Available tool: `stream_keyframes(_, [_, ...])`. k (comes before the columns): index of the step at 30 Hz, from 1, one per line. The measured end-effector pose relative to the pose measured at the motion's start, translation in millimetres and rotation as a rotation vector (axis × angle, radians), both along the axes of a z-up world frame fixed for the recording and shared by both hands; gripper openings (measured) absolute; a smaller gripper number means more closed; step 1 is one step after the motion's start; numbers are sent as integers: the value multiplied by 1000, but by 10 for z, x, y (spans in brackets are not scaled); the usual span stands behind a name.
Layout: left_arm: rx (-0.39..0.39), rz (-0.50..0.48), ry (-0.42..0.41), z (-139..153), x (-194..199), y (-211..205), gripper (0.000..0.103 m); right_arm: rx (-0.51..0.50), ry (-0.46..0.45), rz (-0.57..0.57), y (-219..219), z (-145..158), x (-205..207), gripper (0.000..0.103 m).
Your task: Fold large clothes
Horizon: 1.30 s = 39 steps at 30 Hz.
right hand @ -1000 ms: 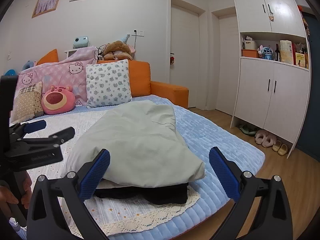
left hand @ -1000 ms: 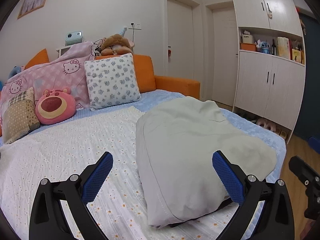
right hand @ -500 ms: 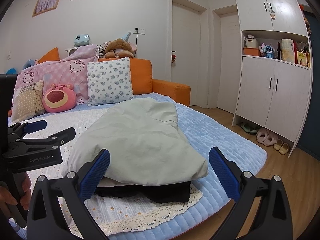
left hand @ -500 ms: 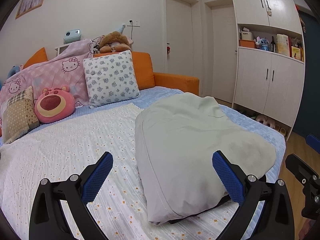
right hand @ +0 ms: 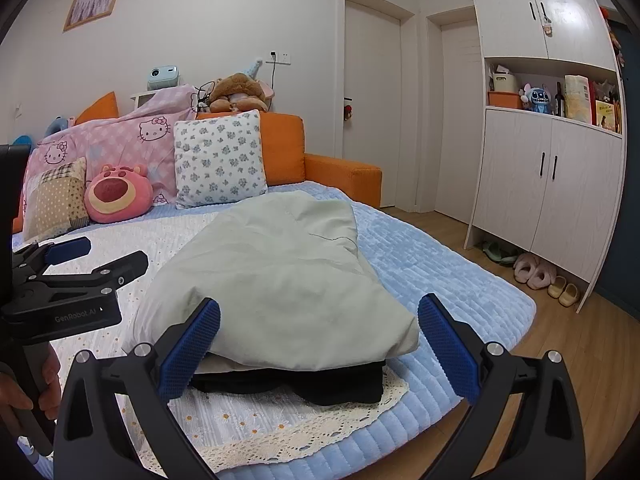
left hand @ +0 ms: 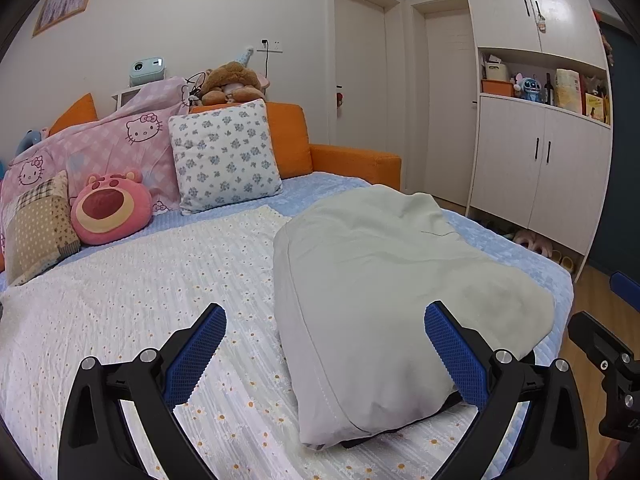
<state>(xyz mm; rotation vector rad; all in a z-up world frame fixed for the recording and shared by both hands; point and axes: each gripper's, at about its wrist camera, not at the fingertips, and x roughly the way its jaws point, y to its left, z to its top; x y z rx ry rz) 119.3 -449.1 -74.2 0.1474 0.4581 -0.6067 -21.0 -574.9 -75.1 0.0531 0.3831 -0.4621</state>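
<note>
Little has been shifted since a second ago: both views are only slightly raised. Left gripper (left hand: 325,344) and right gripper (right hand: 319,338) are held spread, grasping nothing. The pale folded garment (right hand: 280,276) is laid over dark clothing (right hand: 320,384) at the bed's (right hand: 440,264) near right edge.

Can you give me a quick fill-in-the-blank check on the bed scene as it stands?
1. The pale green garment lies on top of a ____ garment.
2. Both the left hand-held gripper and the right hand-held gripper have their jaws ____.
3. The pink bear plush sits to the ____ of the floral pillow in both views.

Missing words: black; open; left
</note>
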Motion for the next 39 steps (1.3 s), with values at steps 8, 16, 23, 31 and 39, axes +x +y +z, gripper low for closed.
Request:
stream_keyframes(8, [3, 1, 12, -14, 28, -6, 101, -1, 1, -2, -4, -2, 8, 98])
stream_keyframes(16, [2, 8, 11, -31, 34, -14, 101, 3, 0, -1, -3, -12, 4, 98])
stream_keyframes(23, [3, 13, 9, -38, 31, -12, 101, 2, 0, -2, -4, -14, 1, 98])
stream_keyframes(31, [1, 14, 10, -45, 32, -6, 101, -1, 8, -4, -15, -23, 11, 98])
stream_keyframes(39, [1, 14, 10, -55, 26, 11, 101, -1, 13, -3, -34, -36, 34, 98])
